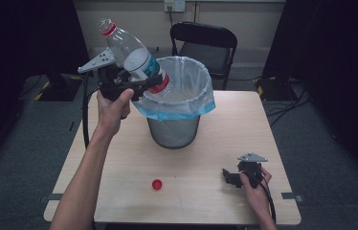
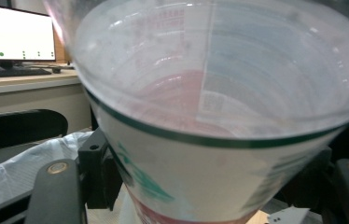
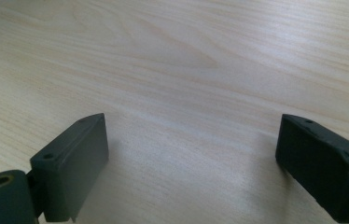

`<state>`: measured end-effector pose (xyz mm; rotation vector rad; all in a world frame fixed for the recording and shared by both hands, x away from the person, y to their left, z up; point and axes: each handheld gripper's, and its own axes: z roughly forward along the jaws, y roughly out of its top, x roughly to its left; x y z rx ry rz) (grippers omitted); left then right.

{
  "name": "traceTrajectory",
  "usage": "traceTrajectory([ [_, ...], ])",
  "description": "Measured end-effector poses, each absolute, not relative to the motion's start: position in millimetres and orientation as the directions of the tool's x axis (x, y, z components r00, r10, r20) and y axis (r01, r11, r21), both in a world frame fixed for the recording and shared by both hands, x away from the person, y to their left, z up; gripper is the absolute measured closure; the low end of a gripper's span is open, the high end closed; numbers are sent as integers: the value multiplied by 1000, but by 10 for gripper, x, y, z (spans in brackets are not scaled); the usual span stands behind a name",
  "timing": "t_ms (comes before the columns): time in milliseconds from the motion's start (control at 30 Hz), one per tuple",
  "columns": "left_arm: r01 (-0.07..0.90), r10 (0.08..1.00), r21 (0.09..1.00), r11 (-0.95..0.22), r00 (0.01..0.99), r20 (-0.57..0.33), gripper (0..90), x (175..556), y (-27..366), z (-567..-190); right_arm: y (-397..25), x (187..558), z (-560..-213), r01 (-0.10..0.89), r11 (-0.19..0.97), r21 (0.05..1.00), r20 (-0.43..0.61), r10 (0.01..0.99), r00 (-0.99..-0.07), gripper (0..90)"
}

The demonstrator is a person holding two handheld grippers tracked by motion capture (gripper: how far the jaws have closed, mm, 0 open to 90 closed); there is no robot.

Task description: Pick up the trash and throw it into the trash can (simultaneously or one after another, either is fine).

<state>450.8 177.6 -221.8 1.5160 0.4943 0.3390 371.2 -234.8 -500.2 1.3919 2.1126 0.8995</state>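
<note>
Left hand-held gripper clamped on bottle, tilted over bin rim; centre over opening before release. Right hand-held gripper (idle, jaws apart) near surface's front right corner.

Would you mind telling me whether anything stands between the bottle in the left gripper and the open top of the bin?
Nothing visible does. The left gripper holds the bottle tilted at the near-left rim of the bin, whose bag-lined mouth is open. The red cap lies apart on the table.
</note>
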Motion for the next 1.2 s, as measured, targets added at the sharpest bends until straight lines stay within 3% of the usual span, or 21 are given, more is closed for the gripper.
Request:
traceTrajectory([
  [533, 129, 586, 992, -11, 805, -98, 283, 4852, 1716, -2305, -2347, 3711, -5002, 627, 276, 728, -16, 922, -387, 86],
  [1200, 183, 604, 983, 20, 781, -158, 249, 4926, 1745, -2418, -2347, 3711, -5002, 627, 277, 728, -17, 922, -387, 86],
])
